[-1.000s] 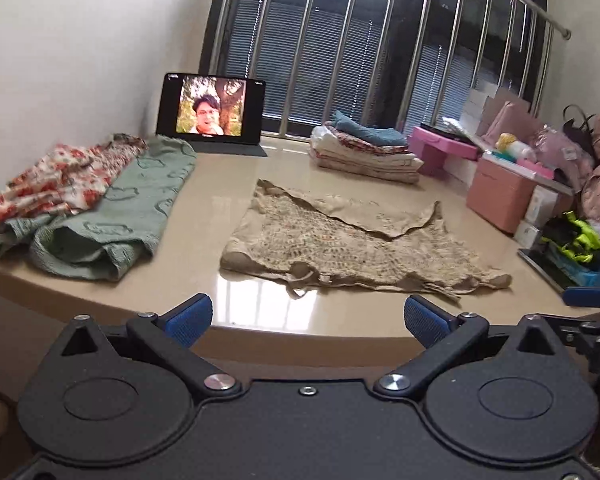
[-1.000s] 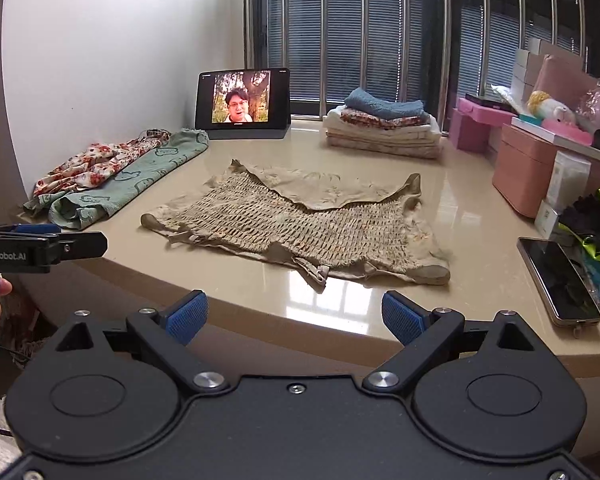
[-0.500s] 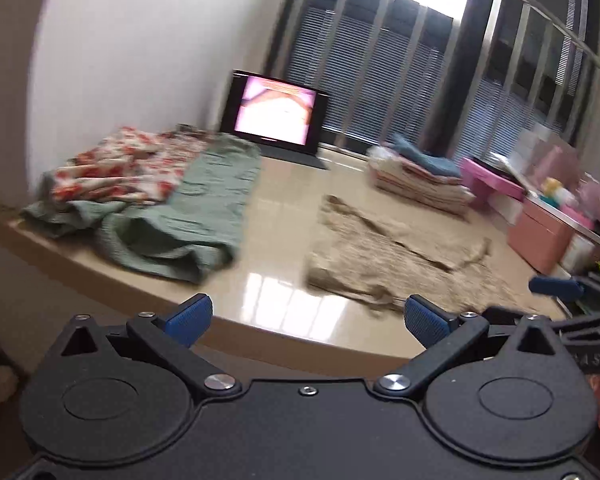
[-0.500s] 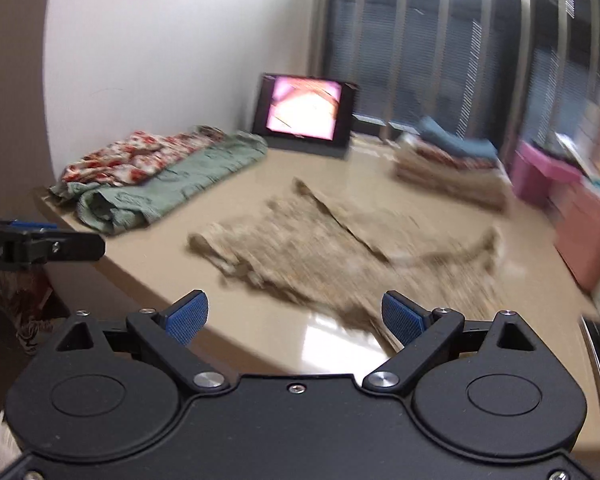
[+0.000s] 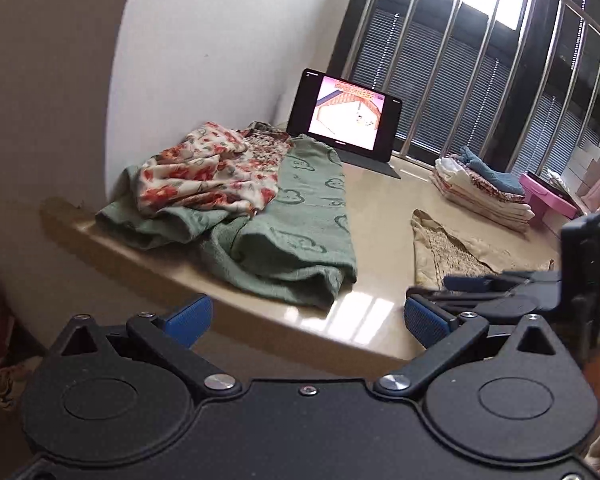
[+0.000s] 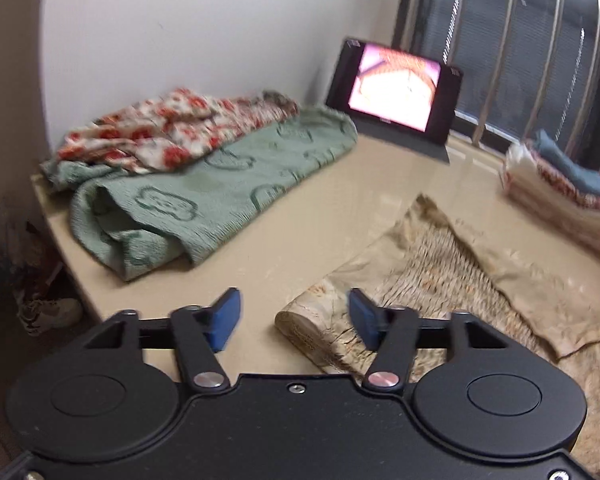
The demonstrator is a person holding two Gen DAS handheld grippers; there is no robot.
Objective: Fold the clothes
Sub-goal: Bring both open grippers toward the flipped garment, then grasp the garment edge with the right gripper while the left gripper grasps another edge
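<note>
Surface: beige glossy counter (image 6: 308, 216) running along a white wall to a barred window, seen from both my wrist cameras.
Right claw (image 6: 294, 318): its blue pads are drawing together right now; they stand apart over the near corner of the beige top, with the cloth's rolled edge below the gap and nothing pressed between them yet.
Left claw (image 5: 306, 318): spread wide, nothing between the pads, hanging off the counter's front edge; my right claw crosses in front of its right finger in this view.
Beige top (image 6: 452, 280): the crinkled garment lies flat on the counter directly ahead of my right claw, its far half a smooth flap, its near corner curled over.
Green garment (image 6: 204, 196): rumpled, patterned with cloud outlines, lying to the left of the beige top and apart from it, reaching back toward the wall.
Floral garment (image 5: 204, 172): red and white, heaped on the green garment's far left part, beside the wall.
Folded stack (image 5: 480, 186): neat pile with a blue piece on top, well beyond the beige top, near the window bars.
Tablet (image 5: 346, 114): propped upright at the back, screen lit.
Pink box (image 5: 548, 196): just right of the stack.
</note>
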